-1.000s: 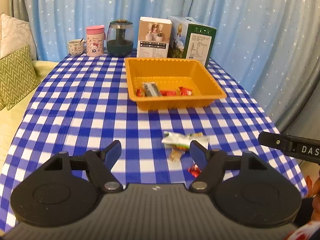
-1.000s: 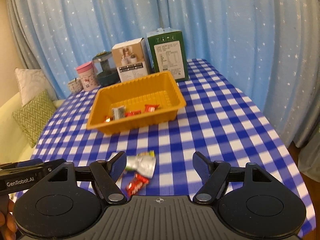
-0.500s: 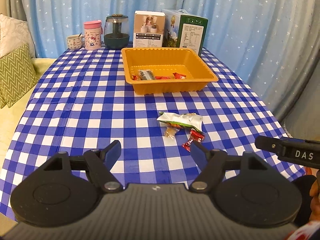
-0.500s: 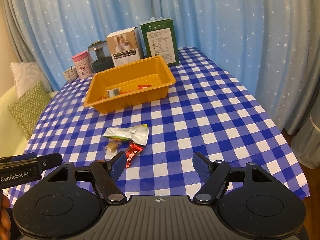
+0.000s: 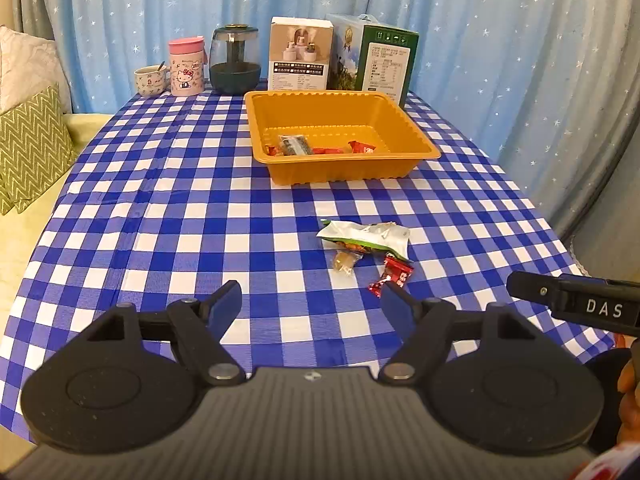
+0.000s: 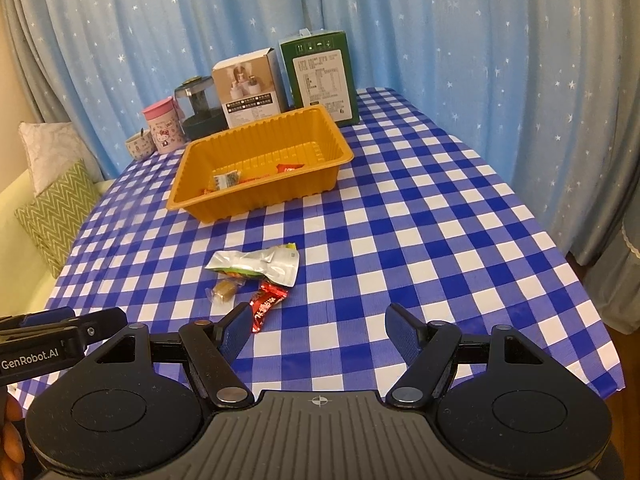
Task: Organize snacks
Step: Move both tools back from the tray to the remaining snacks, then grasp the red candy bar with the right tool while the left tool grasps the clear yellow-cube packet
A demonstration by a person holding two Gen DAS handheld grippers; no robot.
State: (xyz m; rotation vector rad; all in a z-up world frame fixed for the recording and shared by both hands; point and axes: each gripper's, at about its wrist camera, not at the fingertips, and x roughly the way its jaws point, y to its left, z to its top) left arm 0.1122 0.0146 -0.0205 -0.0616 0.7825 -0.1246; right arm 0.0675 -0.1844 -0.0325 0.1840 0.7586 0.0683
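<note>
Three loose snacks lie clustered on the blue-and-white checked tablecloth [image 5: 160, 208], on the near side of the orange tray [image 5: 340, 168] and well apart from it. The silver-and-green pouch [image 5: 366, 237] lies flat and is the member of the cluster closest to the tray. Just beside the pouch, on the side away from the tray, lie a small amber candy in clear wrap [image 5: 344, 261] and a red-wrapped candy [image 5: 393, 276]; whether either touches the pouch cannot be told. Inside the tray, several wrapped snacks [image 5: 294, 145] rest against its near wall, one of them grey and dark-striped, the others red.

Beyond the tray, along the table's far edge, stand a white box [image 5: 300, 58] and a green box [image 5: 374, 62]; leftward of these, a dark-based clear jar [image 5: 235, 60], a pink lidded cup [image 5: 187, 67] and a small mug with a spoon [image 5: 150, 81]. A blue star-printed curtain [image 5: 500, 40] hangs behind; cushions [image 5: 32, 144] lie off the table's left side.

The left gripper [image 5: 312, 304] hovers nearer the viewer than the cluster, jaws spread wide with nothing between them. The right gripper [image 6: 318, 322] is likewise spread wide and empty, its left pad next to the red candy in view.
</note>
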